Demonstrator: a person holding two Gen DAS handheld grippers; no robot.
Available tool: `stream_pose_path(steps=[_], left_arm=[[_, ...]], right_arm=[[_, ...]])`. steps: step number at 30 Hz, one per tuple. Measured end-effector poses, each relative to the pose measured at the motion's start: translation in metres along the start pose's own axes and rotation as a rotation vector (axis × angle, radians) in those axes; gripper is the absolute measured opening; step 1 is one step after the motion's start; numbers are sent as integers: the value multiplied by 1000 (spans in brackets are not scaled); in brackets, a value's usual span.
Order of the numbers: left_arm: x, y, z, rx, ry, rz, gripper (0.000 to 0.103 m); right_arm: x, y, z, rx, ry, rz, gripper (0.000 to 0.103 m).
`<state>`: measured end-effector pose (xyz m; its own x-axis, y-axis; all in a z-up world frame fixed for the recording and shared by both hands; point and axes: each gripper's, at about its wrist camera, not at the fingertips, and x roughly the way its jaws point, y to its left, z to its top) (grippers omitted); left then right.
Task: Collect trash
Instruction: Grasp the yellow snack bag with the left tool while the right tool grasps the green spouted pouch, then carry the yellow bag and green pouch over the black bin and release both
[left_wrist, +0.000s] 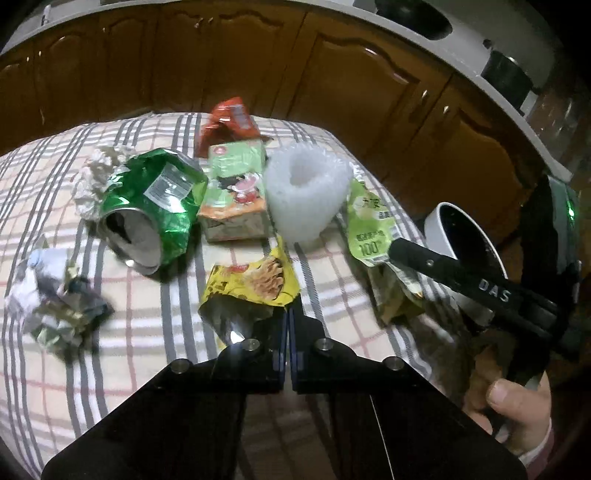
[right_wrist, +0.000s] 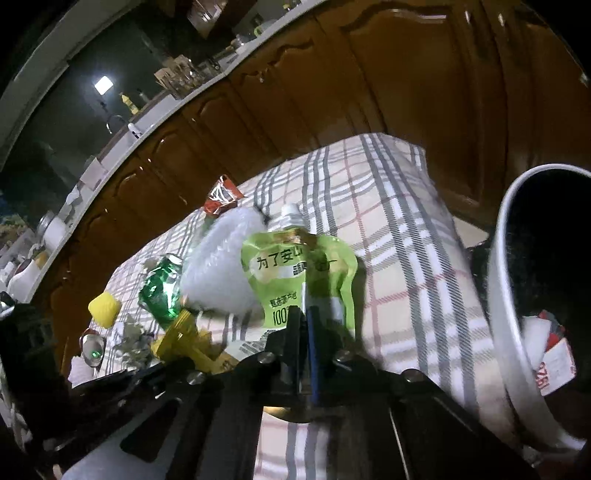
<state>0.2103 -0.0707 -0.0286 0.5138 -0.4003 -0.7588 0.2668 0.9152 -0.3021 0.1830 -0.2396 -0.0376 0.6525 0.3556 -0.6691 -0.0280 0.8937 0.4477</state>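
Only the right wrist view shows trash inside the white bin (right_wrist: 502, 280) at 3 o'clock; there the right gripper (right_wrist: 303, 321) pinches the green pouch (right_wrist: 295, 269). Meanwhile the left gripper (left_wrist: 288, 314) clamps the yellow wrapper (left_wrist: 251, 284) at 12 o'clock.

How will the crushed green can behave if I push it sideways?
The crushed green can probably slides or rocks rather than rolls, since its dented walls are no longer round. It looks empty through the open end, so likely light. Pushing may also shift the crumpled paper touching it.
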Motion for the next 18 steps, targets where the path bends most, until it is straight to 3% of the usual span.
stream_pose_path(steps=[10, 18], left_arm=[[-38, -30, -13, 49, -45, -74, 1], [-42, -65, -10, 107, -50, -122, 1]], right_arm=[[-56, -5, -20, 3, -62, 15, 3], [-91, -19, -29, 26, -114, -5, 3]])
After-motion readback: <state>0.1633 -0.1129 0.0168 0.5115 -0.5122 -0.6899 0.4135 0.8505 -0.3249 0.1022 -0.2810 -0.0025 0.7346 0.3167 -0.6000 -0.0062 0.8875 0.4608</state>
